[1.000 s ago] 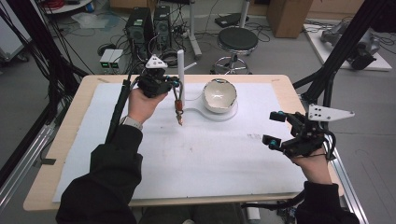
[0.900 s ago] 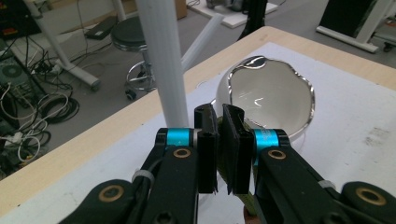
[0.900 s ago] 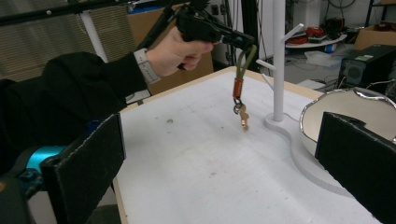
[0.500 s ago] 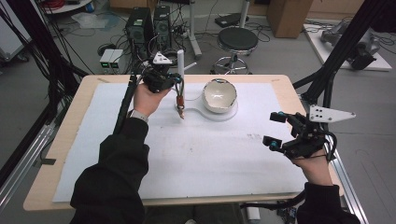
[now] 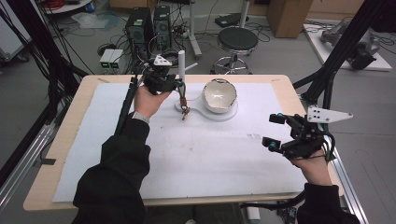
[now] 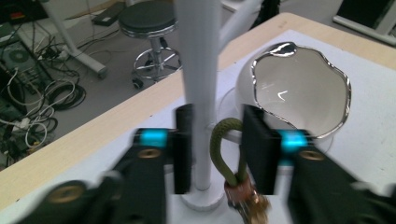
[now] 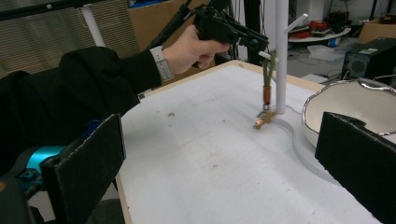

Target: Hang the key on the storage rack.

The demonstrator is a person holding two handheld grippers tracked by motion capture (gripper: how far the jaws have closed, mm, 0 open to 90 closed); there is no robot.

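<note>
A white stand (image 5: 181, 63) with side pegs rises at the back of the table. An olive cord loop with a copper and brass fitting, a keychain (image 5: 184, 106), hangs on a low peg of the stand's post (image 7: 281, 56). Its brass end reaches the stand's base. My left gripper (image 5: 180, 88) is at the post. Its jaws have just been opening and stand apart on either side of the post (image 6: 198, 70) and the cord loop (image 6: 224, 158), without pressing on them. My right gripper (image 5: 272, 130) hovers open near the right edge, nothing in it.
A white bowl (image 5: 219, 93) with a wavy silver rim sits just right of the stand. A white foam sheet (image 5: 210, 158) covers the wooden table. Behind the table stand a stool (image 5: 238, 39) and computer cases (image 5: 149, 25).
My left hand carried the keychain back to the stand's post, and its jaws then parted from the cord. The right hand stayed in place.
</note>
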